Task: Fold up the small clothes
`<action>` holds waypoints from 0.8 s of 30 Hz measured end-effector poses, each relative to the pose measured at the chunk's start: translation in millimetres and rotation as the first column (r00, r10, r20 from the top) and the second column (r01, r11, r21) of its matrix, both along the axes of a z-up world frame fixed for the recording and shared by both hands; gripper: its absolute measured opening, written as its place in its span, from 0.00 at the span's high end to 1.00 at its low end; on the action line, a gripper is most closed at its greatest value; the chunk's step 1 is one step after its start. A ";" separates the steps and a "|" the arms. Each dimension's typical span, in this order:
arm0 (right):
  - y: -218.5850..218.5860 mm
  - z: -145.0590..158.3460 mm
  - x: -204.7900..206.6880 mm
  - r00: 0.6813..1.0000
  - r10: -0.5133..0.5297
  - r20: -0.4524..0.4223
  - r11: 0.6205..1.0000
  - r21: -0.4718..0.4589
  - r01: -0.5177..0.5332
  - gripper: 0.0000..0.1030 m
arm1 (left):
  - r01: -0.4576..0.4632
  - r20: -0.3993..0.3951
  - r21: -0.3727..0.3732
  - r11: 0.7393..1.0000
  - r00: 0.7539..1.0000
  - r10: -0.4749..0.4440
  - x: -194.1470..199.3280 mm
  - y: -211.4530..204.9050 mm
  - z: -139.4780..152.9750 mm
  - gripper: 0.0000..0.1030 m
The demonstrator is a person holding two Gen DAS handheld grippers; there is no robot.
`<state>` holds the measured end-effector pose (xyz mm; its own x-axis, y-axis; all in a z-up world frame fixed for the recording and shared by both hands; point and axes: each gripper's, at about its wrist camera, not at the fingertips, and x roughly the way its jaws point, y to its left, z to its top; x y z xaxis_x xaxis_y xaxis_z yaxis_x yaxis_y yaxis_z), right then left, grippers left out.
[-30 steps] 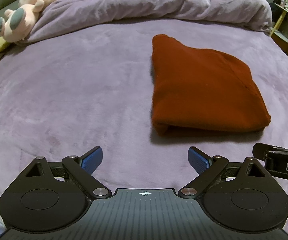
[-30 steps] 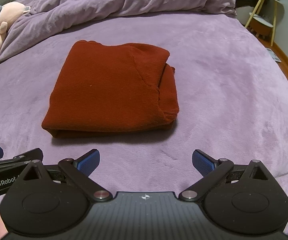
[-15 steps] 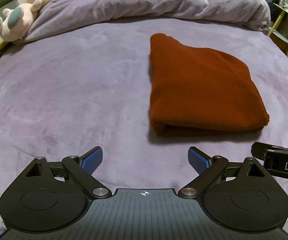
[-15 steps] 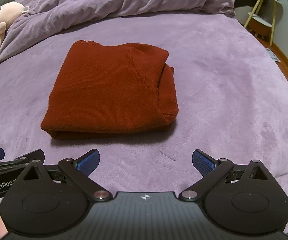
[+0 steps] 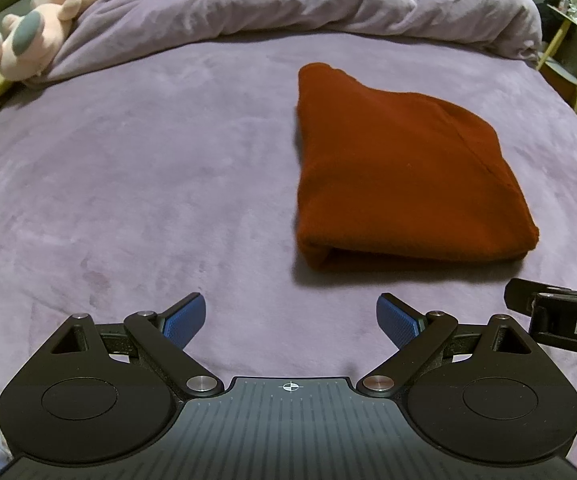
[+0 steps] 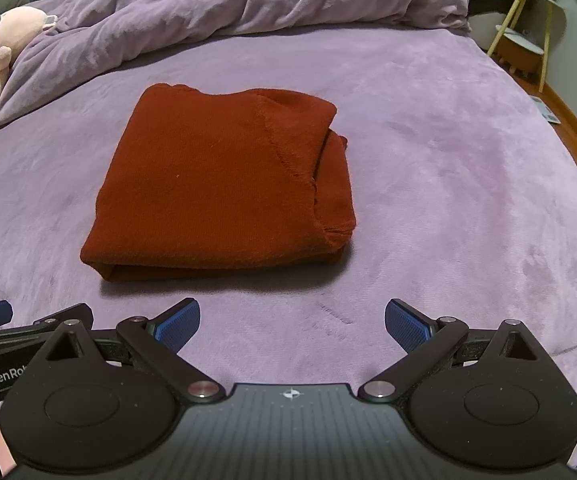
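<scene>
a red sweater (image 5: 400,176) lies folded into a thick rectangle on the purple bed (image 5: 148,184), its doubled edge facing the cameras. the left claw (image 5: 290,320) hovers over bare blanket, near the sweater's front left corner, with its blue pads spread wide and nothing between them. the right claw (image 6: 292,322) sits just in front of the sweater (image 6: 216,192), also gaping and empty. a rumpled duvet (image 6: 248,4) is piled at the far end, and a pink plush (image 5: 36,36) lies at its left.
</scene>
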<state>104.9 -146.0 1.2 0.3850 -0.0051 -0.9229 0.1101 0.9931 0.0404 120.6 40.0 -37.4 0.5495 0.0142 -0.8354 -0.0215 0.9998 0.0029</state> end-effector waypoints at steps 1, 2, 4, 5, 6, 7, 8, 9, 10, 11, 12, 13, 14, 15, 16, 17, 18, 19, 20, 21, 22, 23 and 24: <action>-0.5 0.5 0.7 1.000 -0.002 0.001 1.000 0.000 0.002 0.04 | 0.001 0.002 0.000 1.000 1.000 -0.001 -0.2 -0.1 0.0 0.07; -1.0 1.0 0.5 1.000 -0.004 0.003 1.000 0.001 0.004 0.04 | 0.003 0.003 0.001 1.000 1.000 -0.003 -0.4 -0.2 -0.1 0.07; -1.4 2.1 0.3 1.000 -0.008 0.008 1.000 0.001 0.008 0.04 | 0.003 0.003 0.002 1.000 1.000 -0.003 -0.2 -0.5 -0.1 0.07; -1.7 2.6 0.1 1.000 -0.012 0.010 1.000 -0.001 0.012 0.04 | 0.002 0.004 0.001 1.000 1.000 -0.002 -0.7 -0.7 0.0 0.07; -2.1 3.3 -0.4 1.000 -0.016 0.014 1.000 -0.002 0.016 0.04 | 0.001 0.004 0.000 1.000 1.000 -0.001 -1.0 -0.8 0.0 0.07; -2.4 3.7 -0.5 1.000 -0.018 0.016 1.000 -0.001 0.018 0.04 | 0.001 0.003 -0.002 1.000 1.000 -0.001 -1.1 -0.8 0.0 0.07; -2.7 4.1 -0.9 1.000 -0.021 0.018 1.000 0.000 0.021 0.04 | 0.002 0.005 -0.006 1.000 1.000 -0.002 -1.3 -0.6 0.1 0.07; -2.9 4.5 -1.4 1.000 -0.024 0.020 1.000 0.000 0.024 0.04 | 0.001 0.006 -0.010 1.000 1.000 -0.001 -1.4 -0.3 0.5 0.07; -3.1 4.8 -1.7 1.000 -0.024 0.021 1.000 0.000 0.024 0.04 | -0.001 0.008 -0.012 1.000 1.000 0.001 -1.6 -0.2 1.1 0.07; -3.2 4.9 -2.1 1.000 -0.023 0.021 1.000 0.000 0.023 0.04 | -0.001 0.008 -0.013 1.000 1.000 0.001 -1.8 -0.3 1.3 0.07; -3.2 5.0 -2.2 1.000 -0.023 0.022 1.000 -0.002 0.023 0.04 | -0.001 0.008 -0.012 1.000 1.000 0.001 -2.0 -0.7 1.7 0.07; -3.3 5.1 -2.2 1.000 -0.023 0.022 1.000 -0.003 0.023 0.04 | 0.000 0.008 -0.011 1.000 1.000 0.001 -2.1 -1.0 1.9 0.07; -3.0 5.1 -2.1 1.000 -0.022 0.022 1.000 -0.004 0.022 0.04 | -0.001 0.008 -0.012 1.000 1.000 0.001 -2.2 -1.1 1.9 0.07; -3.0 5.3 -2.2 1.000 -0.022 0.022 1.000 -0.004 0.023 0.04 | -0.001 0.006 -0.012 1.000 1.000 0.001 -2.1 -1.2 1.7 0.07; -3.1 5.2 -2.2 0.999 -0.024 0.022 1.000 -0.004 0.024 0.04 | -0.002 0.002 -0.010 1.000 1.000 0.002 -1.9 -1.3 1.4 0.07; -2.9 5.5 -2.6 0.999 -0.026 0.024 1.000 -0.005 0.026 0.04 | -0.004 -0.001 -0.008 1.000 1.000 0.004 -1.4 -1.7 1.5 0.07; -3.0 5.9 -2.6 0.999 -0.027 0.025 1.000 -0.005 0.027 0.04 | -0.006 -0.003 -0.006 1.000 1.000 0.006 -1.0 -2.0 1.6 0.07; -3.2 6.5 -2.8 0.999 -0.027 0.025 1.000 -0.005 0.027 0.04 | -0.006 -0.004 -0.005 1.000 1.000 0.006 -0.8 -2.0 1.7 0.07; -3.2 6.5 -2.8 0.999 -0.028 0.027 1.000 -0.005 0.028 0.04 | -0.005 -0.003 -0.004 1.000 1.000 0.005 -0.8 -2.1 1.9 0.07; -3.3 6.9 -3.0 0.999 -0.029 0.028 1.000 -0.005 0.029 0.04 | -0.005 -0.001 -0.003 1.000 1.000 0.005 -0.8 -2.1 1.9 0.07; -2.9 7.3 -3.0 0.999 -0.029 0.028 1.000 -0.006 0.030 0.04 | -0.003 0.003 -0.001 1.000 1.000 0.003 -1.0 -2.4 2.0 0.07; -2.8 7.4 -2.8 0.999 -0.030 0.028 1.000 -0.008 0.030 0.04 | 0.002 0.010 -0.001 1.000 1.000 -0.002 -1.5 -2.9 2.1 0.07; -2.9 7.8 -2.7 0.999 -0.032 0.027 0.999 -0.009 0.032 0.04 | 0.007 0.018 0.002 1.000 1.000 -0.007 -2.0 -3.3 2.4 0.07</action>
